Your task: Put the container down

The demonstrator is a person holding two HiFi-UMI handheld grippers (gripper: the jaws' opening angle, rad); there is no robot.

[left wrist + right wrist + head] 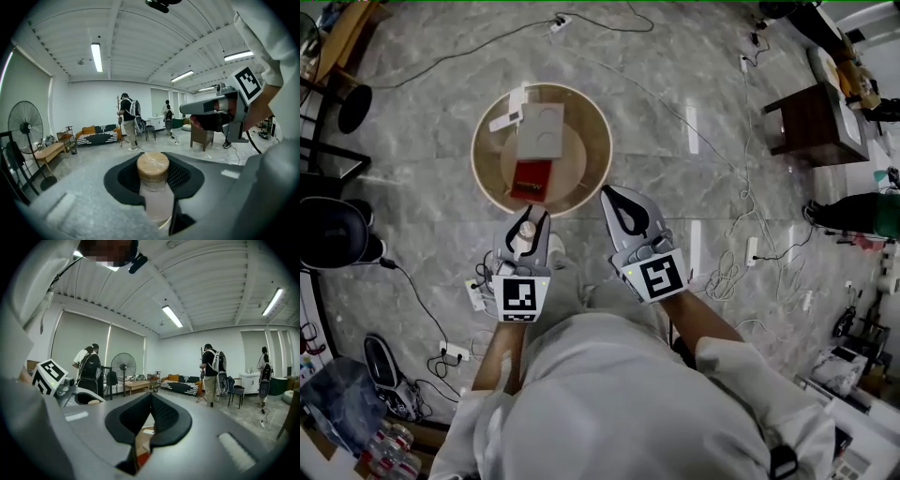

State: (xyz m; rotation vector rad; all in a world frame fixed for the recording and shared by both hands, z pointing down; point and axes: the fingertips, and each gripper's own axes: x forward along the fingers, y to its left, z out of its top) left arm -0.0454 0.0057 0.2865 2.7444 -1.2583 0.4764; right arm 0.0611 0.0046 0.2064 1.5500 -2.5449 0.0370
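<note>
Biggest thing here is the grey marble floor (694,84), with cables (741,253) trailing across its right side. In the middle sits a round wooden desk (592,141). On it are a white box (541,129) toward the far side, a red thing (532,178) nearer to me, and a small white strip (508,117) at the box's left corner. The red one might be a pack or a booklet, honestly too small to tell.

Both tools are on the near side of the desk, side by side. The left tool (531,223) is pinching the container (155,199), and its gripper view shows both pads pressed on the sides just under the lid (153,166). It's a pale, cloudy little bottle with a round wooden lid, standing upright in the grip. It's up in the air just short of the desk's near rim, not touching the desk.

The right tool (612,198) is pressed together with nothing in it. Its tips meet, and through the gap below them you just see a bit of the desk and the red thing. It sits a bit to the right of the left tool, its tip near the desk's near-right rim.

Off in the room behind there's a standing fan (26,129) at left and a sofa (97,135) by the far wall.
</note>
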